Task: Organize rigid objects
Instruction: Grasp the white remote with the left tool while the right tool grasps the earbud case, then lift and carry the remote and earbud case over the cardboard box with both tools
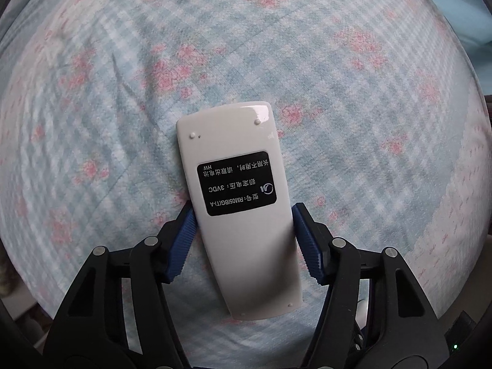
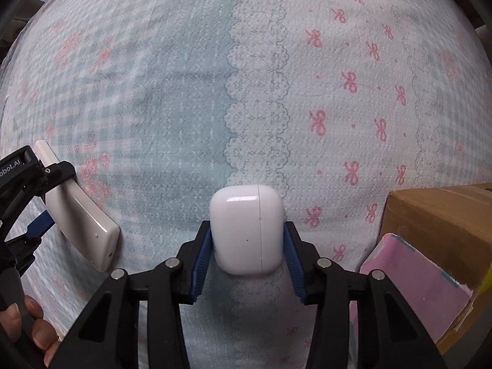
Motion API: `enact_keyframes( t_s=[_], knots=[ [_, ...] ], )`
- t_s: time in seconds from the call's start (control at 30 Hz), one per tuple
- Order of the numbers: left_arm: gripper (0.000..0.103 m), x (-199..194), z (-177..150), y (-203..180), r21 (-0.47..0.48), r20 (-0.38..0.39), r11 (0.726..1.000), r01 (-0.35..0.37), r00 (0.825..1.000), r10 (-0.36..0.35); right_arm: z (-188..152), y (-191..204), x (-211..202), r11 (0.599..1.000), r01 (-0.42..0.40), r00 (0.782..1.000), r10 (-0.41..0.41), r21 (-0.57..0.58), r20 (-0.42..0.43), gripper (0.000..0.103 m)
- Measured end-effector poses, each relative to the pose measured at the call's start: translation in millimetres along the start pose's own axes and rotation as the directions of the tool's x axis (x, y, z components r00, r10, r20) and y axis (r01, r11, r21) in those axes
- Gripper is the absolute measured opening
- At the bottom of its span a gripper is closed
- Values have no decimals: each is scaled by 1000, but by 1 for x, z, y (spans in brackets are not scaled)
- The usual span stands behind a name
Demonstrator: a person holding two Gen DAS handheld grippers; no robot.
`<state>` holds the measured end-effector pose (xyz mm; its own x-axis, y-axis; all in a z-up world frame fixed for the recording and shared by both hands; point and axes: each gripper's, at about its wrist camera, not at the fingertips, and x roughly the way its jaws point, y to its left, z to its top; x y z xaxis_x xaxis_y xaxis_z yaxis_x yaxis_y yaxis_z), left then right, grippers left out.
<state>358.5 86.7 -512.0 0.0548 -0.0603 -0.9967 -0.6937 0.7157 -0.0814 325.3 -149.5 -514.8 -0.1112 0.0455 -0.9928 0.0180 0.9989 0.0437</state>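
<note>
My left tongs (image 1: 243,230) are clenched on the white remote (image 1: 238,203), label side up above the bedsheet (image 1: 276,46), and my right tongs (image 2: 247,246) grip the white earbud case (image 2: 247,230). Both are picked up but not stowed; I judge the cardboard box (image 2: 439,221), right of the right tongs, the likely destination.

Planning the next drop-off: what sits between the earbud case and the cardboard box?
Right wrist view: only bare bedsheet and one blue pad of the right hand-held gripper lie between the earbud case and the cardboard box.
</note>
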Motion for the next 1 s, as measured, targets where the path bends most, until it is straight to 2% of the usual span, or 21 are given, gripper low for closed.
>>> enact_keyframes(
  t_s=[0.23, 0.53, 0.67, 0.8, 1.0],
  knots=[
    [59, -22, -7, 15, 3, 21, 998, 59, 998, -59, 11, -15, -27, 999, -42, 999, 41, 17, 23, 41],
    [58, -81, -21, 13, 119, 97, 984, 136, 984, -148, 4, -13, -82, 997, -79, 990, 82, -25, 119, 41],
    [58, -113, -33, 14, 188, 134, 968, 169, 971, -196, -4, -18, -106, 995, -99, 980, 103, -28, 170, 41],
    [57, -147, -44, 18, 253, 160, 946, 200, 956, -245, -28, -17, -125, 992, -124, 967, 126, -24, 220, 41],
    [57, -200, -77, 16, 375, 188, 899, 225, 931, -312, -54, -19, -168, 986, -164, 936, 164, -28, 311, 41]
  ],
)
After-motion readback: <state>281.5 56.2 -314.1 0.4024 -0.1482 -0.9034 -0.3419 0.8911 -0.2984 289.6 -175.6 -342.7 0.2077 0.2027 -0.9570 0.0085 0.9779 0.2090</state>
